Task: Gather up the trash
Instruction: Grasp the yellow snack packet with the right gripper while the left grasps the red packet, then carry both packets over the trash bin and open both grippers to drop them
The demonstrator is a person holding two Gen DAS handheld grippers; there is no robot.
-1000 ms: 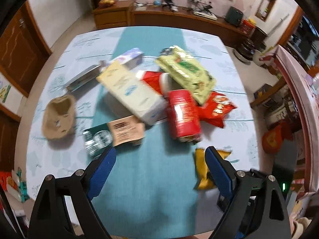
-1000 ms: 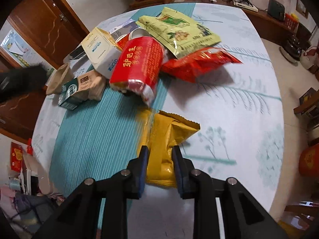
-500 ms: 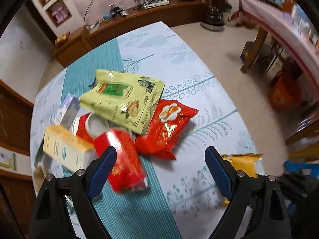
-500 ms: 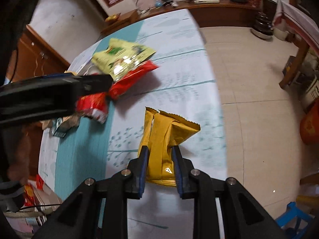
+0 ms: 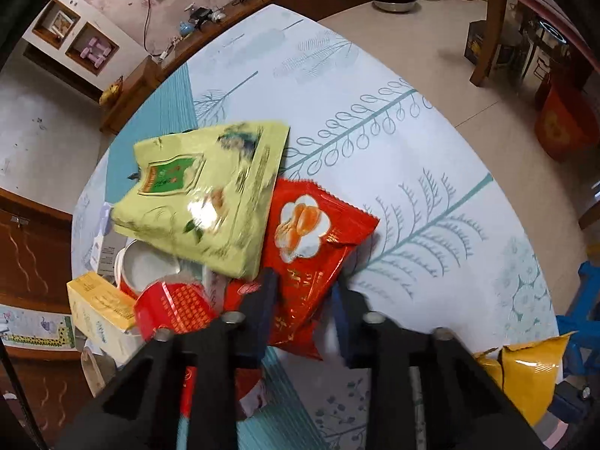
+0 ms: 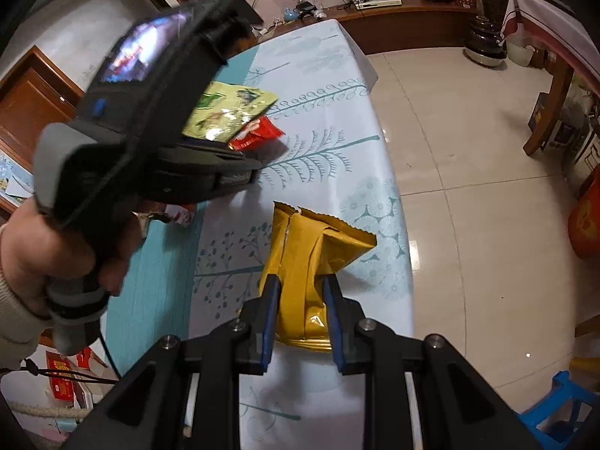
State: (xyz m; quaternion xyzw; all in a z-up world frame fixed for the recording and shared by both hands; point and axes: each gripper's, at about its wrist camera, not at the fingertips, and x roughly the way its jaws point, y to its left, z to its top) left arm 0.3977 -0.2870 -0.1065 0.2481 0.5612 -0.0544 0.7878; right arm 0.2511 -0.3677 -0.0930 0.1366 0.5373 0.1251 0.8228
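two grippers, two snack packets

the left gripper (image 5: 303, 300) has just been closing its jaws, and the near end of the red snack packet (image 5: 315, 251) now sits between them, the blue pads drawn in against its sides. that red packet lies on the table (image 5: 431, 172), partly tucked under the green packet (image 5: 202, 195), which is the top of the trash pile. just beside the green packet are a red-and-white cup (image 5: 150, 266), a red wrapper (image 5: 172, 307) and a yellow-and-white box (image 5: 101, 307).

the right gripper (image 6: 302, 315) is clamped on the yellow packet (image 6: 311, 258), held well apart from the green packet, near the table edge. a hand (image 6: 48, 247) grips the left gripper's handle.
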